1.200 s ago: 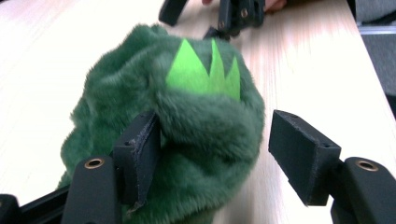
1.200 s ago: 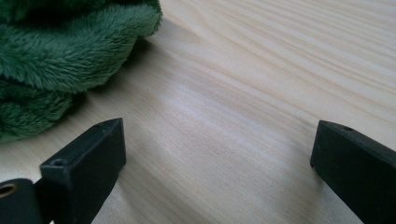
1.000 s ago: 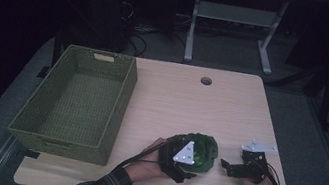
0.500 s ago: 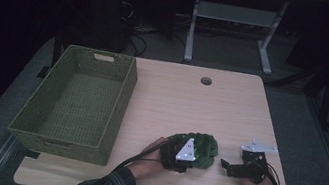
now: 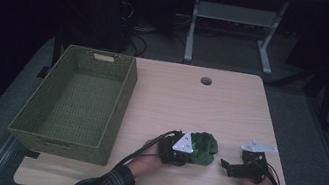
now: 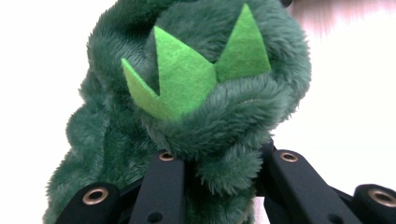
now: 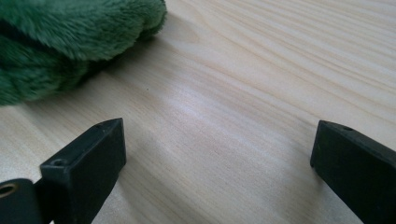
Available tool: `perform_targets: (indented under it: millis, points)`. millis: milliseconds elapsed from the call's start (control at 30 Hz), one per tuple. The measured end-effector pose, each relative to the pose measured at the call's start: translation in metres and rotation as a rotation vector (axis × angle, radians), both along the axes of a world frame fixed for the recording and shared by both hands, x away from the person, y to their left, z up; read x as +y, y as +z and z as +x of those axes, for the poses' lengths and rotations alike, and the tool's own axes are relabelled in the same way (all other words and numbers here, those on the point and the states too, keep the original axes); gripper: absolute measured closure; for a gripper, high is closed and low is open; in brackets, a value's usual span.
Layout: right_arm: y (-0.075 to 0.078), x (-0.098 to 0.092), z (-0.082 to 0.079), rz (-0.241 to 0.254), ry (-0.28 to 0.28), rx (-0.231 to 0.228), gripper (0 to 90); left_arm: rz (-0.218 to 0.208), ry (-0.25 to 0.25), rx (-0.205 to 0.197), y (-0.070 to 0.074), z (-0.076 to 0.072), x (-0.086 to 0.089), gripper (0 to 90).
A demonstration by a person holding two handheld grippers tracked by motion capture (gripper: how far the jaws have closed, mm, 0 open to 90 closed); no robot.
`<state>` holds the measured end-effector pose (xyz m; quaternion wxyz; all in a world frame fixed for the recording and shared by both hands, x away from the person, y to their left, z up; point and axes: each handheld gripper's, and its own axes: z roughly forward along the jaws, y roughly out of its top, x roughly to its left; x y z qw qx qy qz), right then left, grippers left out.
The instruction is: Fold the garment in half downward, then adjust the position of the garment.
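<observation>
My left gripper (image 5: 188, 153) has just been closing its jaws on the green plush toy (image 5: 203, 149), and in the left gripper view the fur (image 6: 201, 116) bulges between the two black jaws, so I judge the grip is made. The toy lies on the surface near its front edge, between my two hands, with its light green felt spikes (image 6: 196, 74) facing the camera on that gripper. My right gripper (image 5: 231, 168) rests to the right of the toy, apart from it, its jaws spread wide with only bare wood between them (image 7: 219, 140). The woven green basket (image 5: 119, 110) stands empty at the left side of the surface, well apart from the toy. So the pick-up looks about done; lifting the toy and carrying it across to the basket, as I read it, is all yet to do
</observation>
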<state>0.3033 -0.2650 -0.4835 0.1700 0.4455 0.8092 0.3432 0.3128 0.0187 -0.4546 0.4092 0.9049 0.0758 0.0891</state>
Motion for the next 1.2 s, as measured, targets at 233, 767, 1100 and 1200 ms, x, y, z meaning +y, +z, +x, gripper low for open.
perform_targets:
  millis: [233,767,1100,1200]
  points:
    - [0.0,0.0,0.0,0.0,-0.002,0.001,3.2,-0.033,-0.003,0.029,0.012,0.0,0.006,73.7]
    - [0.0,0.0,0.0,0.0,-0.002,0.0,3.3,-0.091,0.026,0.088,0.052,0.003,0.02,73.7]
    - [0.0,0.0,0.0,0.0,-0.002,0.001,3.3,-0.093,0.076,0.1,0.093,0.011,0.045,73.6]
    - [0.0,0.0,0.0,0.0,-0.002,0.001,3.3,-0.093,0.098,0.115,0.101,0.015,0.055,73.6]
